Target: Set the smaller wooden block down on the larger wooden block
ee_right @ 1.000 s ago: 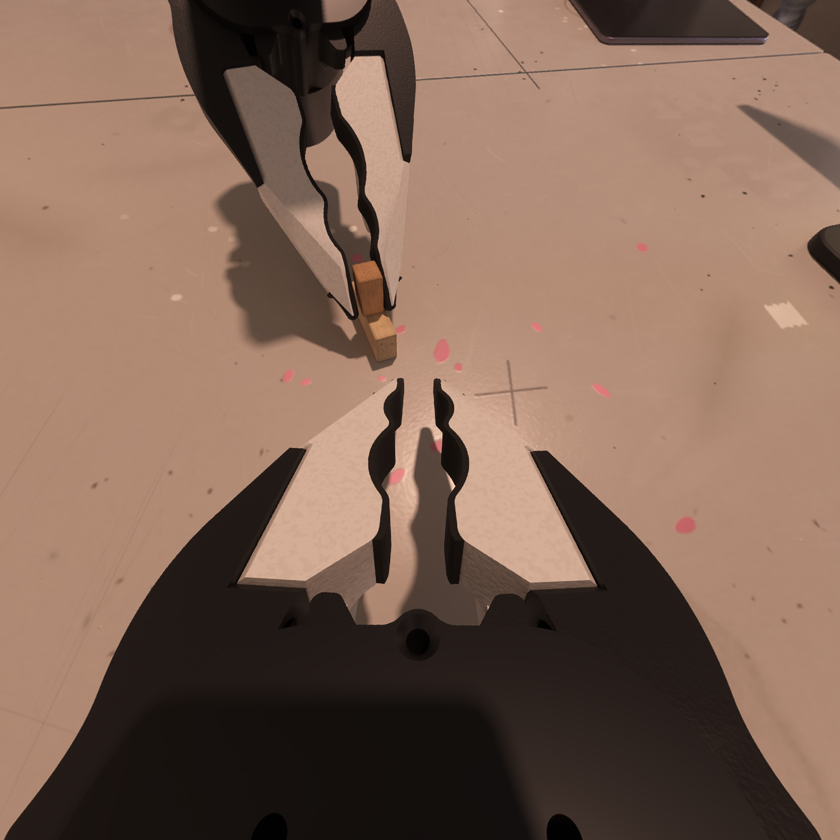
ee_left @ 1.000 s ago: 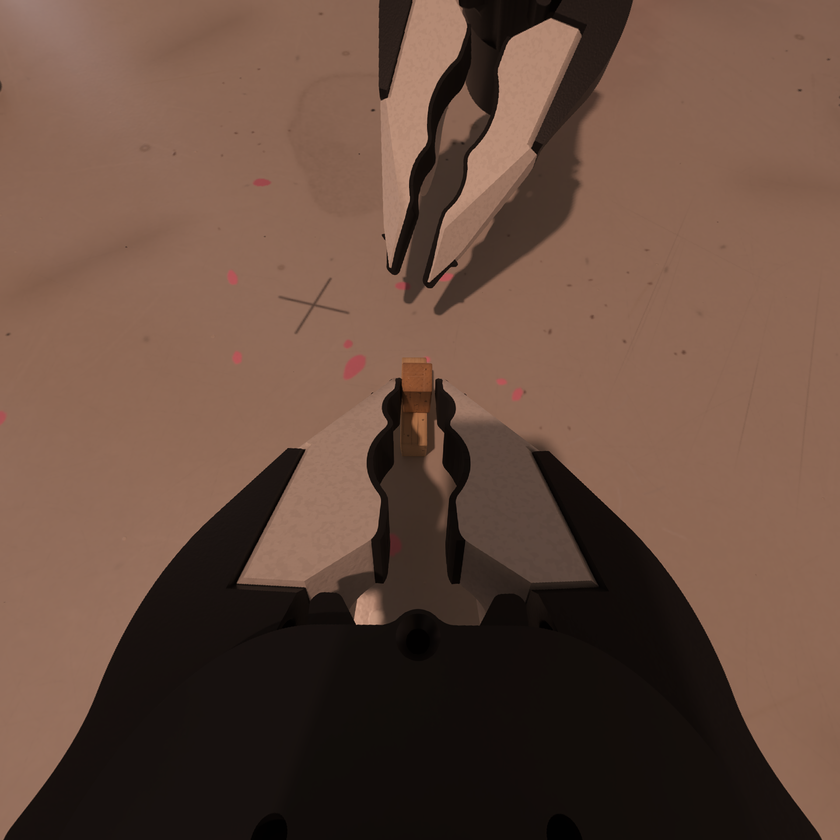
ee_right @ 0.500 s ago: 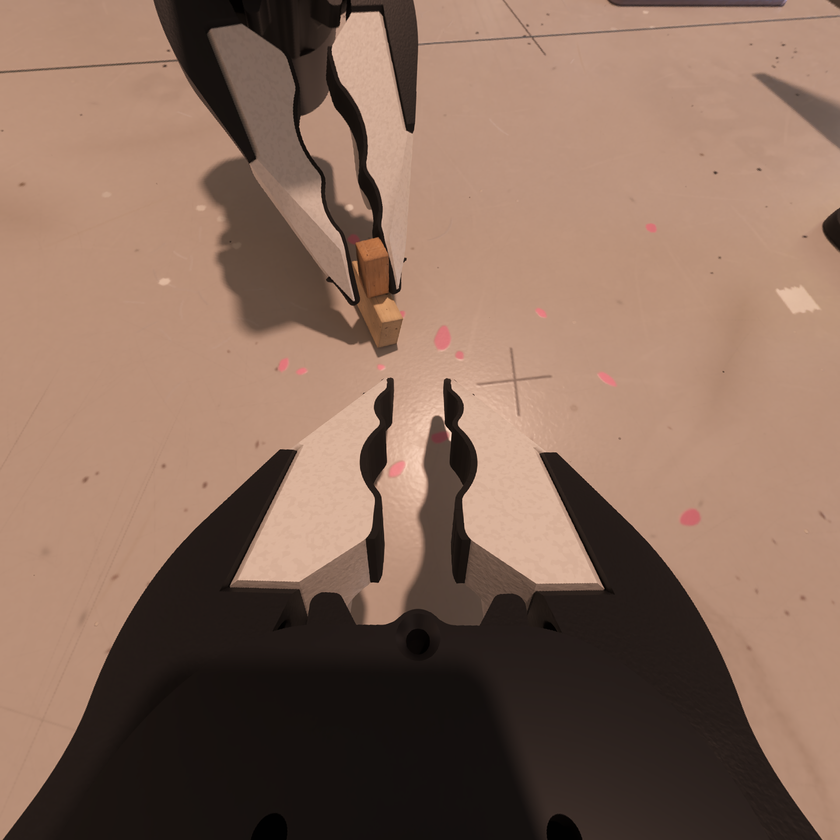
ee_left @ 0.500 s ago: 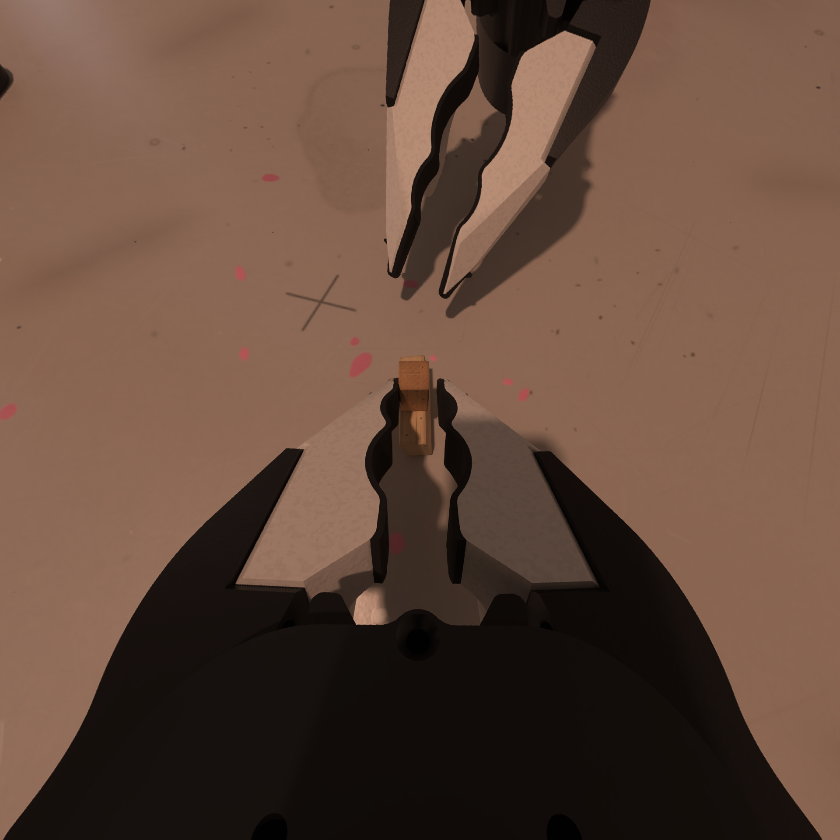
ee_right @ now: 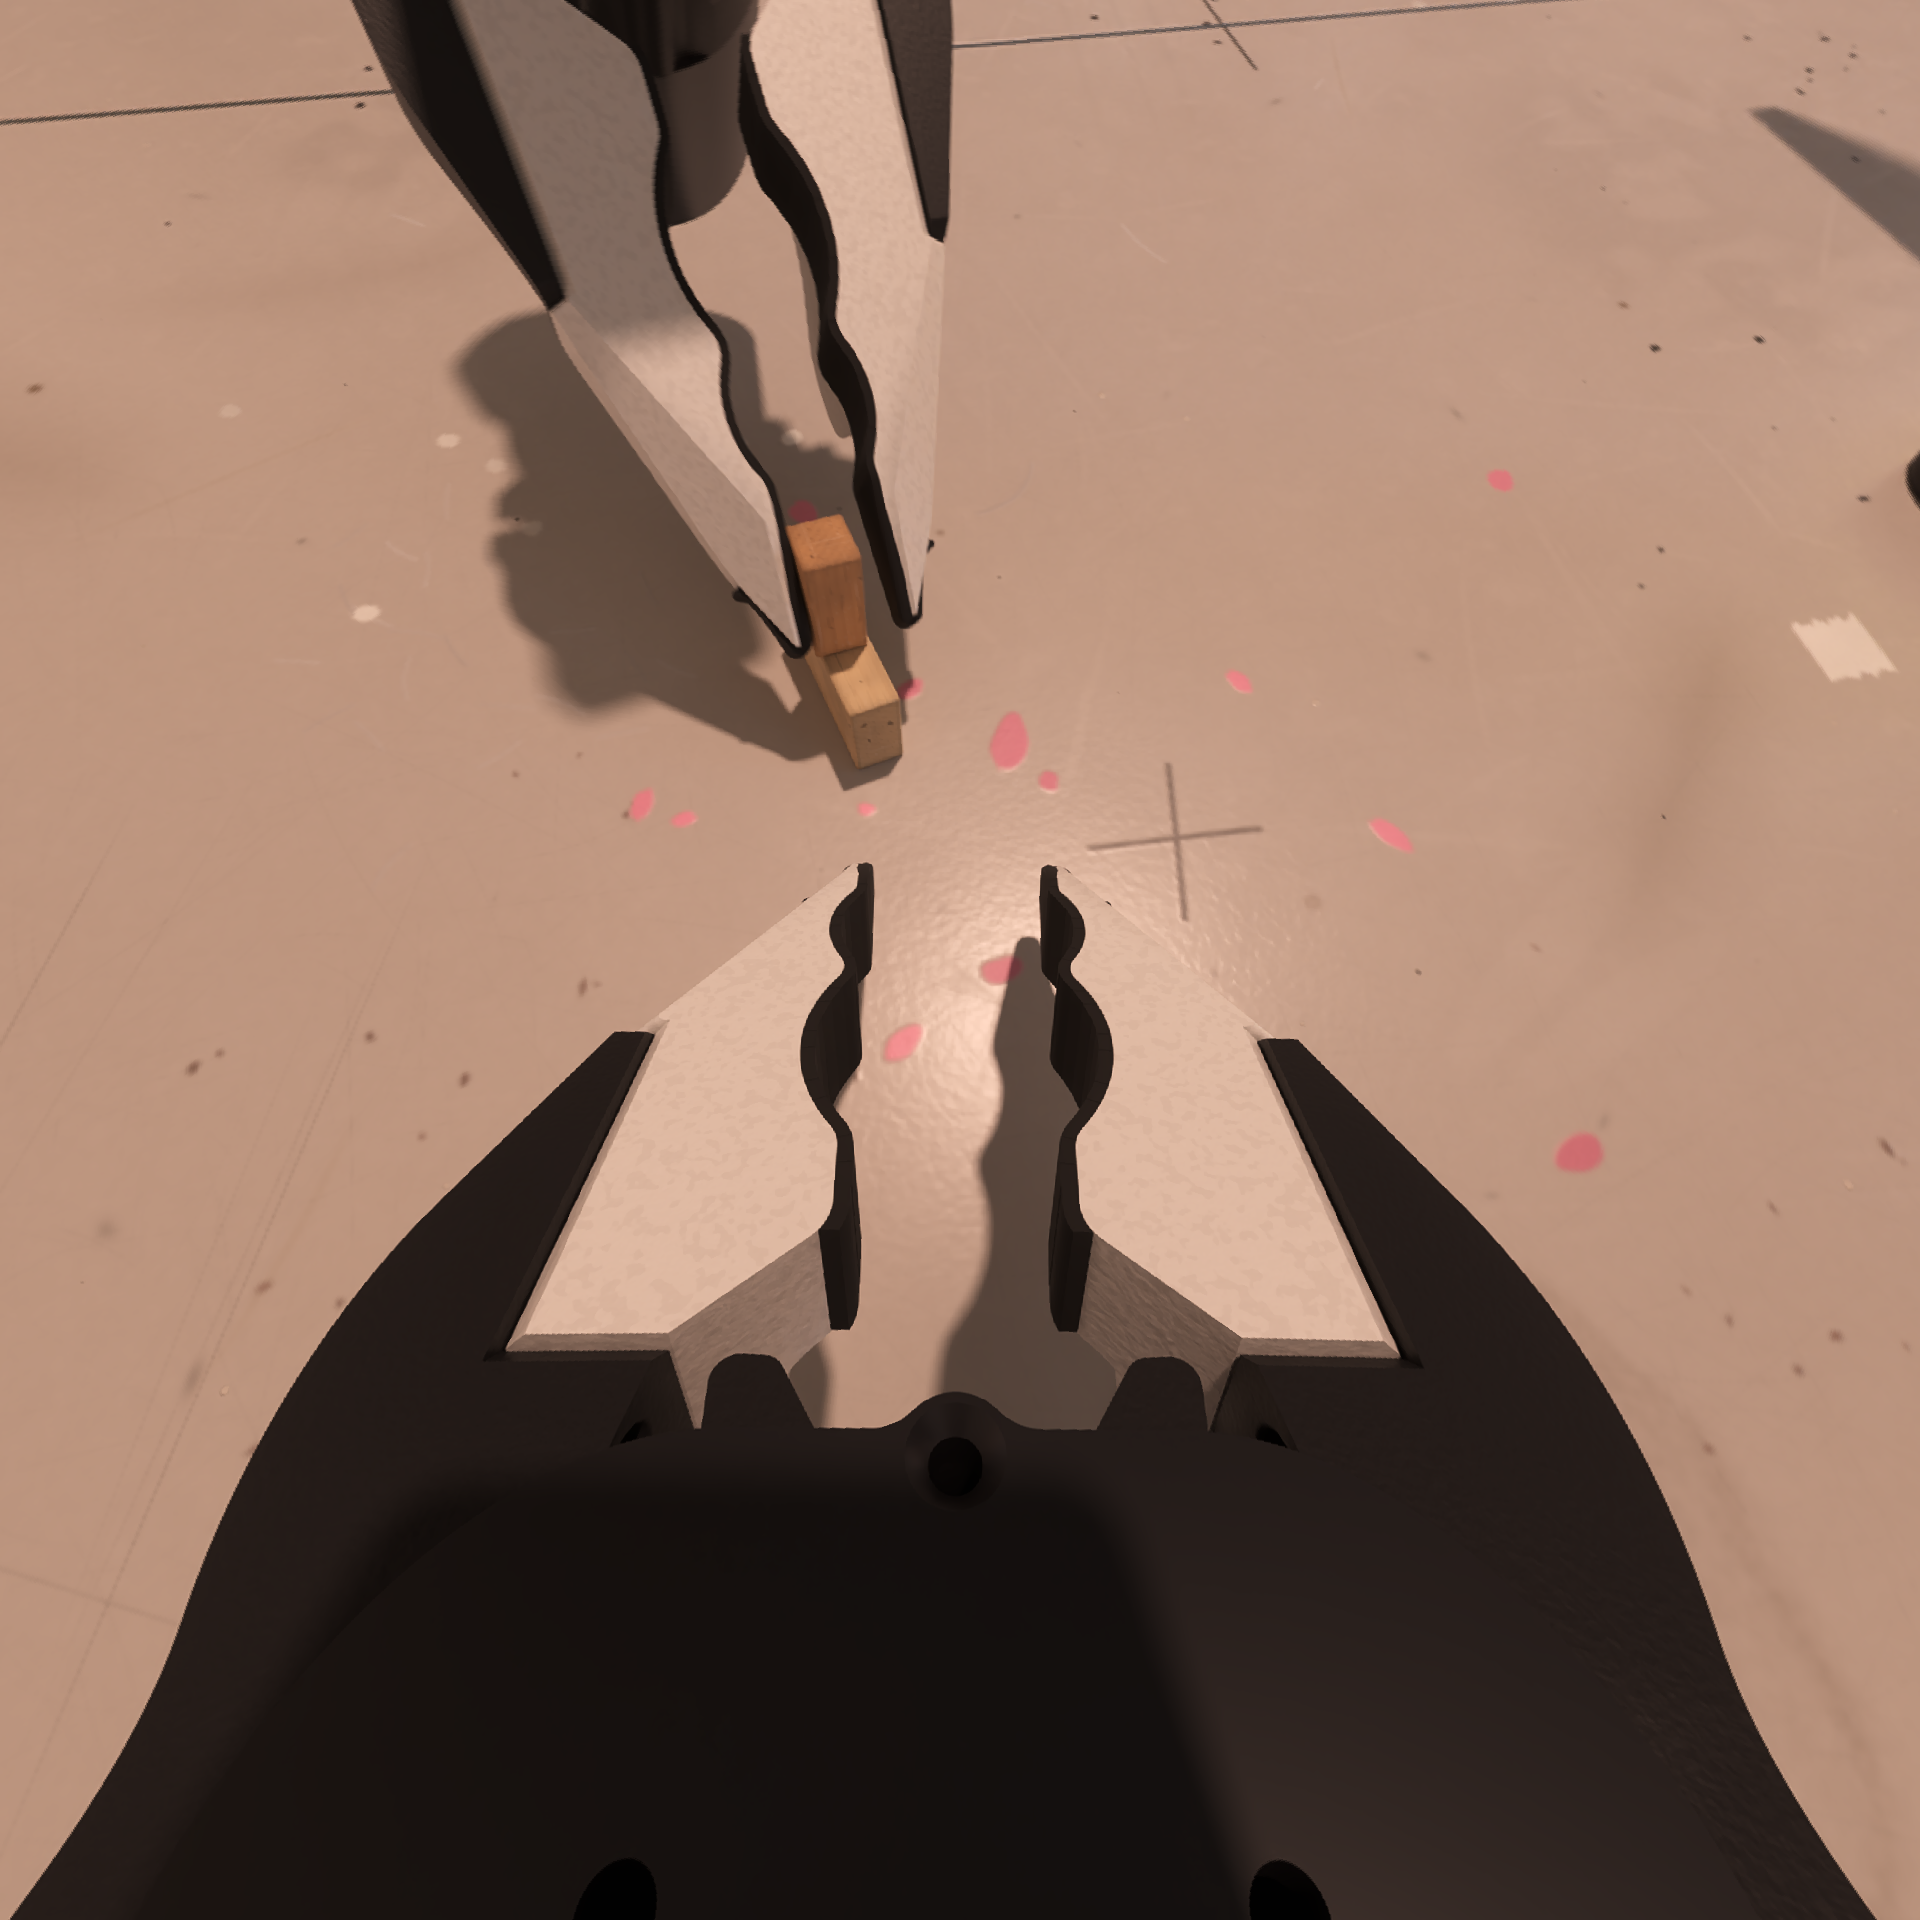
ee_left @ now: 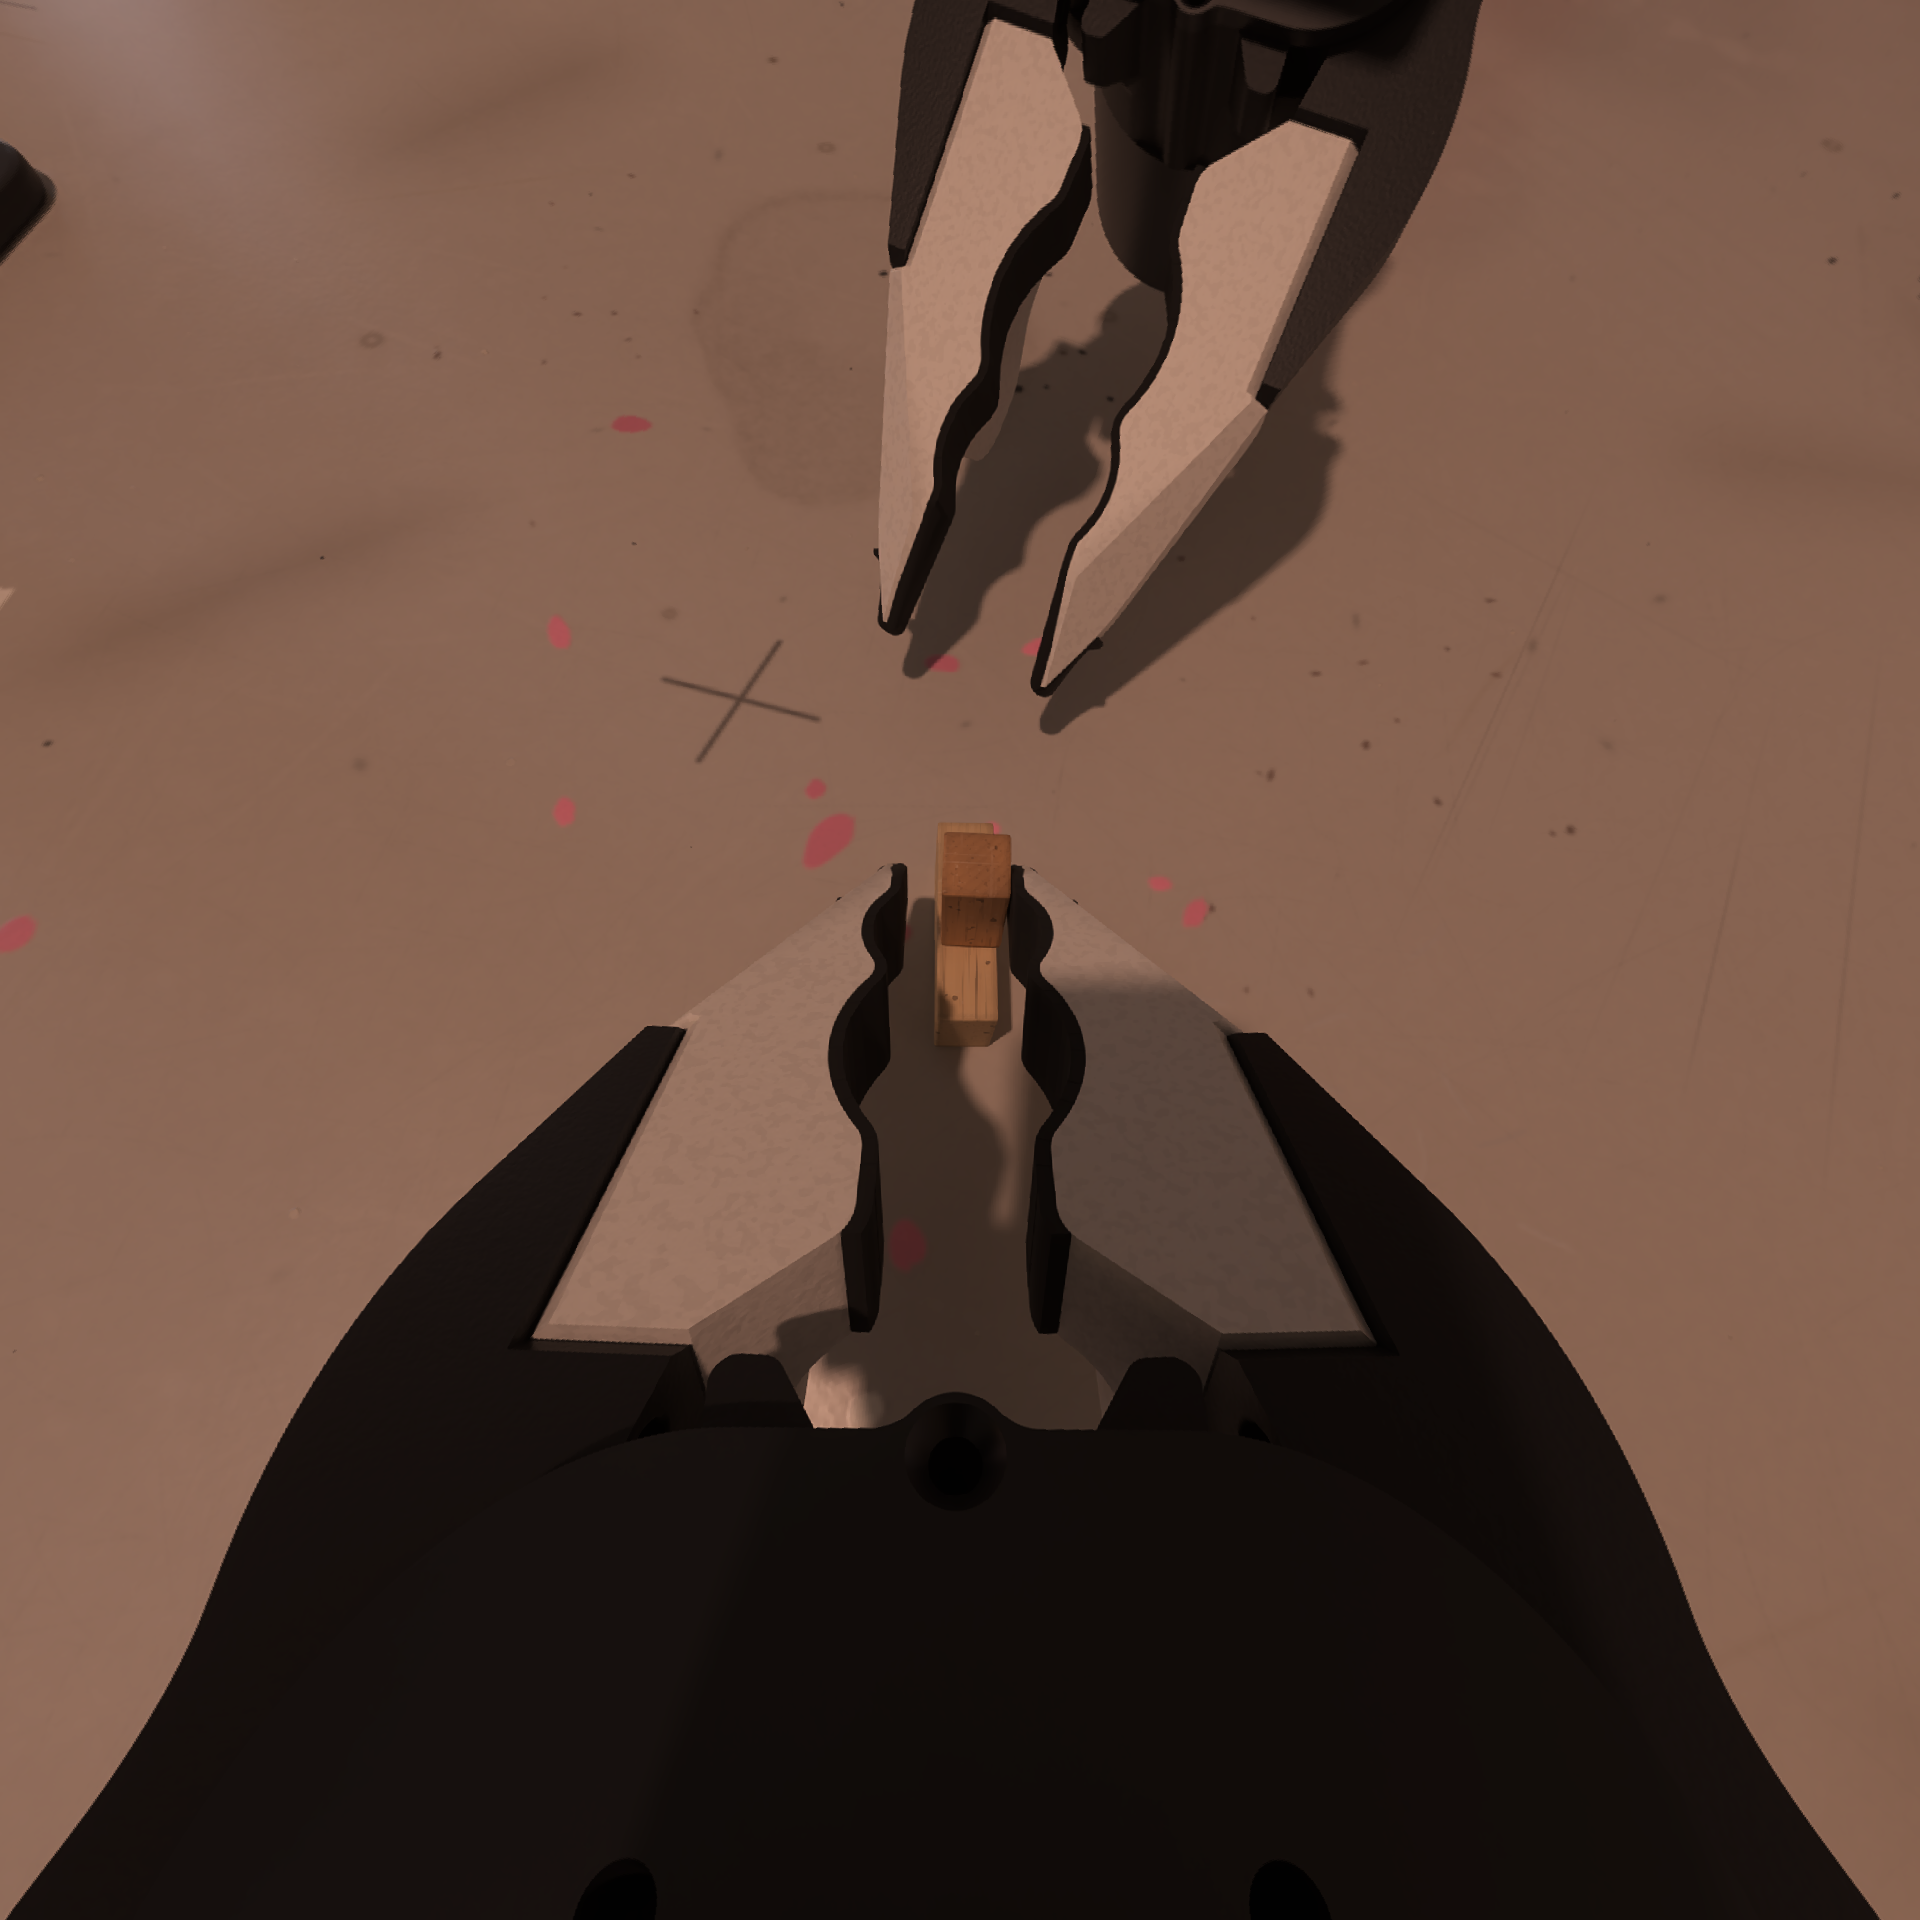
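Note:
The smaller wooden block, darker orange, stands upright on one end of the larger, paler block, which lies flat on the table. My left gripper straddles the smaller block with its jaws slightly apart. A thin gap shows on one side, and the other finger is at the block's face. In the right wrist view the smaller block sits on the larger block between the left gripper's tips. My right gripper is open and empty, low over the table, facing the blocks. It also shows in the left wrist view.
A thin pencilled cross marks the table right of the blocks, among pink specks. A white scrap of tape lies far right. A dark object shows at the left edge of the left wrist view.
My left gripper's jaws have widened a little off the smaller block, which stays on the larger one. My right gripper's jaws have opened wider, and the two grippers look closer together.

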Available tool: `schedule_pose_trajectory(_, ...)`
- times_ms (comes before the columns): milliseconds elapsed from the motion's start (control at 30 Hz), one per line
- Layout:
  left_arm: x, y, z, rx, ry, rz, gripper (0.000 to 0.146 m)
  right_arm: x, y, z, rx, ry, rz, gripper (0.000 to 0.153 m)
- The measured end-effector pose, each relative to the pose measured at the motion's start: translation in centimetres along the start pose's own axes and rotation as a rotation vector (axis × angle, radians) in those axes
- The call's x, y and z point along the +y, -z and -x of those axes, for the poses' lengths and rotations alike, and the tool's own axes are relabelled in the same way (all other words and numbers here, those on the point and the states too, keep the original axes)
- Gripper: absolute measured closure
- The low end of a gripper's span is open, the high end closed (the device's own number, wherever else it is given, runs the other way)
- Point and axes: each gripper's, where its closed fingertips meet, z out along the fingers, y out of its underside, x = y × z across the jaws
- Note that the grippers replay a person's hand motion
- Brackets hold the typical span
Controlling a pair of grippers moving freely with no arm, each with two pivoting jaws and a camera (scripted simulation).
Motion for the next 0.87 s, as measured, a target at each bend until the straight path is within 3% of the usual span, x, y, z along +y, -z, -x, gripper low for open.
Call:
schedule_pose_trajectory(300,-2.2,2.0,1.4,0.05,0.17,-0.163,0.121,-0.2,1.3,-1.4,0.032,-0.083,-0.054,0.12)
schedule_pose_trajectory(433,-2.2,2.2,4.7,-0.075,0.276,-0.19,0.124,0.3,1.6,-1.3,0.055,-0.079,-0.04,0.12)
schedule_pose_trajectory(633,-0.3,-0.6,5.5,-0.183,0.141,0.023,0.123,1.2,2.5,-0.9,0.113,-0.112,-0.034,0.12)
schedule_pose_trajectory(867,-0.9,-2.6,4.1,-0.028,0.129,0.054,0.119,2.4,3.6,-0.5,0.182,-0.138,-0.008,0.121)
